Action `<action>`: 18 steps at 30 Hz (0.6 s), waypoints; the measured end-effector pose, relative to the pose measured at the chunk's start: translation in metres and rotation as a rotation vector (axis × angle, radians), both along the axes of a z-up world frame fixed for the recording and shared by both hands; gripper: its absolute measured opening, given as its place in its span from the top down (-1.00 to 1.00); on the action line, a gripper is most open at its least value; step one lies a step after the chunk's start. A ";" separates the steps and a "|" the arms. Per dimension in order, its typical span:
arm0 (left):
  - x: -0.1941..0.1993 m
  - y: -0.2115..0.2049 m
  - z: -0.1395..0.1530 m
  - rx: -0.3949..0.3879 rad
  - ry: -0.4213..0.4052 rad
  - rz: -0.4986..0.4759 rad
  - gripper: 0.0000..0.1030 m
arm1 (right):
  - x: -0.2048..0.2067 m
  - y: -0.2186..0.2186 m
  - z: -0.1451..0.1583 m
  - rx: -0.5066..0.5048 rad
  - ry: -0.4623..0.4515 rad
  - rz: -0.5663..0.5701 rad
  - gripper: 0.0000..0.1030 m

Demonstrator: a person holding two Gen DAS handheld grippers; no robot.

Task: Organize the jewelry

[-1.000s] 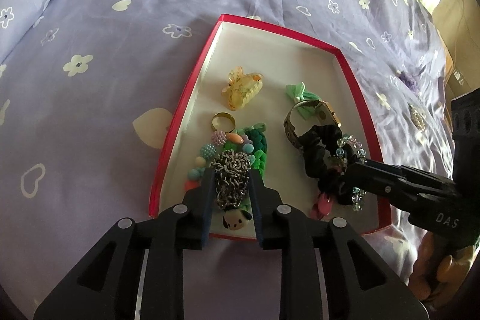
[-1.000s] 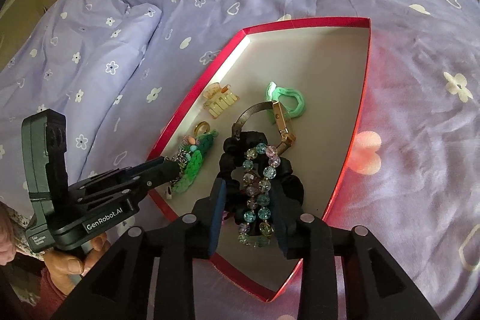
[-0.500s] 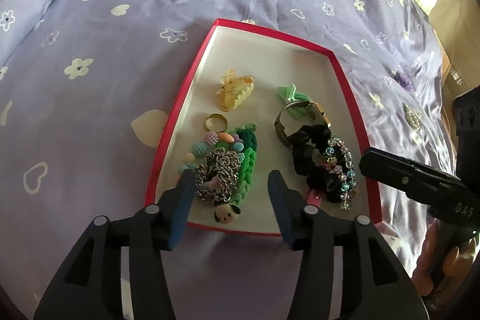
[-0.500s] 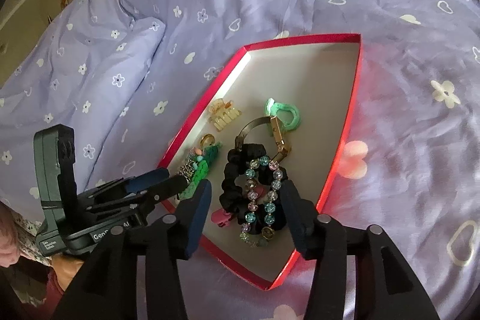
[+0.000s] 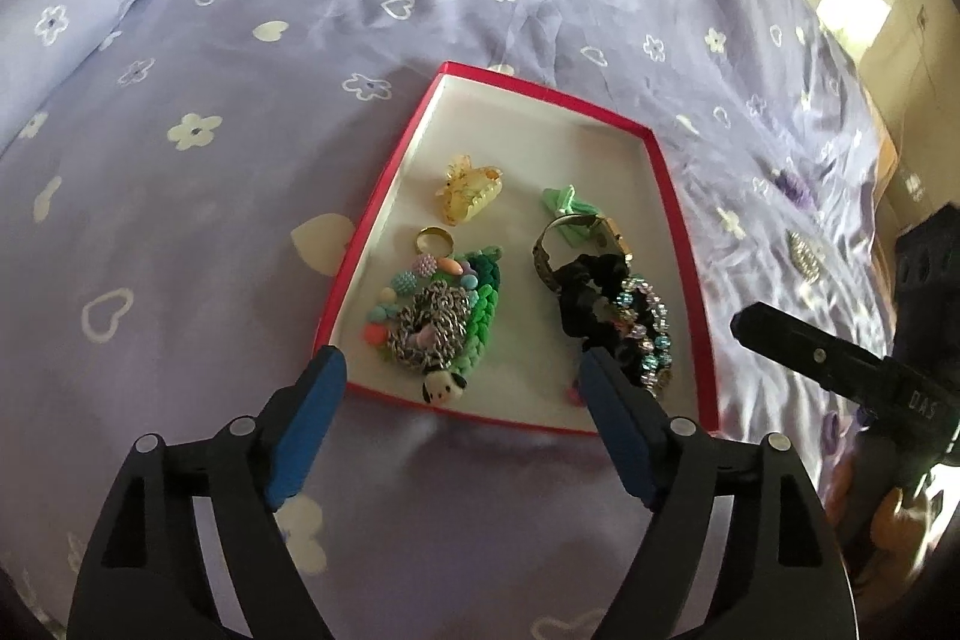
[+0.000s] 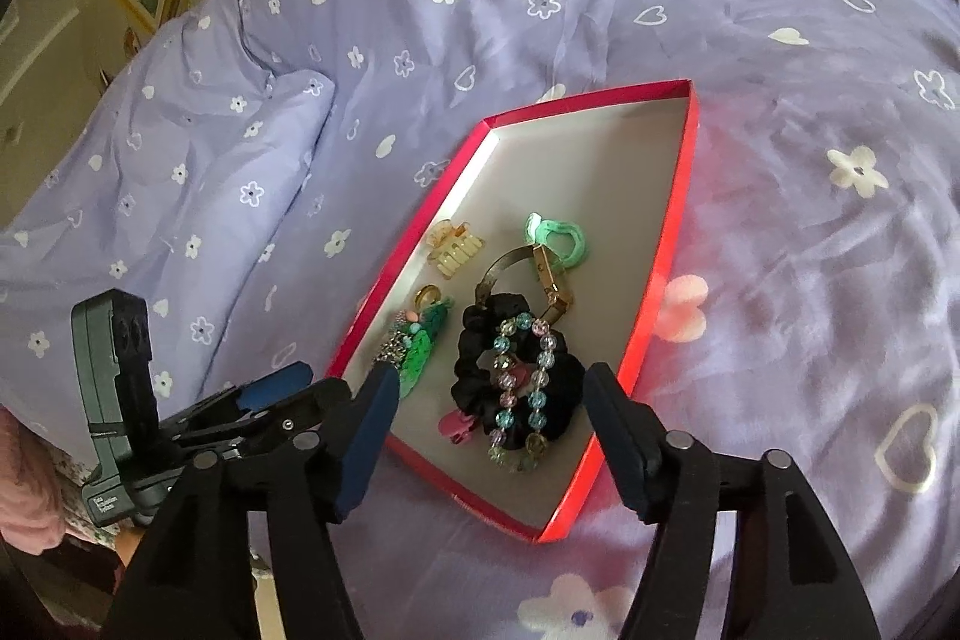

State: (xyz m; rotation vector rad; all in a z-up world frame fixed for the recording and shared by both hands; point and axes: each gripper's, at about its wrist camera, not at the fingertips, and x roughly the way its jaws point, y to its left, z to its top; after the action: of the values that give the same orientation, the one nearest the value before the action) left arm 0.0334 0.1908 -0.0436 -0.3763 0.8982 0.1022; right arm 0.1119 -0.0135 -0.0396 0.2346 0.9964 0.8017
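Lavender bedding (image 5: pixel 252 112) with white hearts and flowers carries my red tray (image 5: pixel 690 244). My left gripper (image 5: pixel 462 388) hangs spread and empty, the silver chain (image 5: pixel 429 334) heaped just ahead of its tips, nearer the left finger. My right gripper (image 6: pixel 489 403) is likewise wide and empty, the beaded bracelet (image 6: pixel 519 382) on the black scrunchie (image 6: pixel 474 358) lying just beyond the gap, its long axis running away from me. Each hand is closest to its own pile; nothing seems left outside the tray, I judge.
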 end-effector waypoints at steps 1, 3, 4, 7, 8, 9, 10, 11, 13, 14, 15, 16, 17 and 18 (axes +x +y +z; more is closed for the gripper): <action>-0.004 0.000 0.001 -0.007 -0.003 0.010 -0.63 | -0.002 -0.003 0.001 0.013 0.003 -0.006 -0.57; -0.011 -0.001 0.004 -0.016 -0.010 0.026 -0.66 | -0.007 -0.011 0.001 0.044 0.009 -0.015 -0.58; -0.016 -0.003 0.005 -0.022 -0.012 0.035 -0.70 | -0.010 -0.015 0.002 0.061 0.014 -0.021 -0.58; -0.027 -0.005 0.007 -0.037 -0.018 0.057 -0.73 | -0.019 -0.027 0.003 0.113 0.020 -0.038 -0.60; -0.030 -0.005 0.007 -0.042 -0.018 0.064 -0.75 | -0.022 -0.028 0.003 0.121 0.018 -0.044 -0.62; -0.035 -0.006 0.006 -0.046 -0.014 0.072 -0.77 | -0.025 -0.032 0.004 0.131 0.015 -0.051 -0.65; -0.039 -0.008 0.005 -0.048 -0.011 0.079 -0.79 | -0.031 -0.036 0.004 0.142 0.014 -0.056 -0.66; -0.042 -0.008 0.004 -0.050 -0.009 0.086 -0.79 | -0.034 -0.038 0.003 0.148 0.016 -0.057 -0.67; -0.050 -0.011 0.001 -0.048 0.002 0.097 -0.79 | -0.041 -0.040 0.002 0.151 0.019 -0.054 -0.67; -0.054 -0.012 -0.001 -0.041 0.013 0.106 -0.79 | -0.044 -0.041 0.002 0.147 0.016 -0.053 -0.67; -0.056 -0.013 -0.002 -0.035 0.018 0.110 -0.79 | -0.047 -0.041 0.003 0.143 0.011 -0.055 -0.67; -0.059 -0.014 -0.003 -0.023 0.020 0.112 -0.79 | -0.051 -0.042 0.003 0.137 0.002 -0.056 -0.67; -0.063 -0.017 -0.003 0.000 0.020 0.115 -0.79 | -0.054 -0.043 0.004 0.130 -0.008 -0.056 -0.67; -0.066 -0.018 -0.002 0.018 0.020 0.116 -0.79 | -0.057 -0.044 0.006 0.119 -0.023 -0.058 -0.67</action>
State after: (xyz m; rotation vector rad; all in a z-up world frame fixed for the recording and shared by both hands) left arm -0.0322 0.1727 -0.0460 -0.4113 0.8945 0.2206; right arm 0.0544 -0.0574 -0.0340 0.3545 0.9174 0.8099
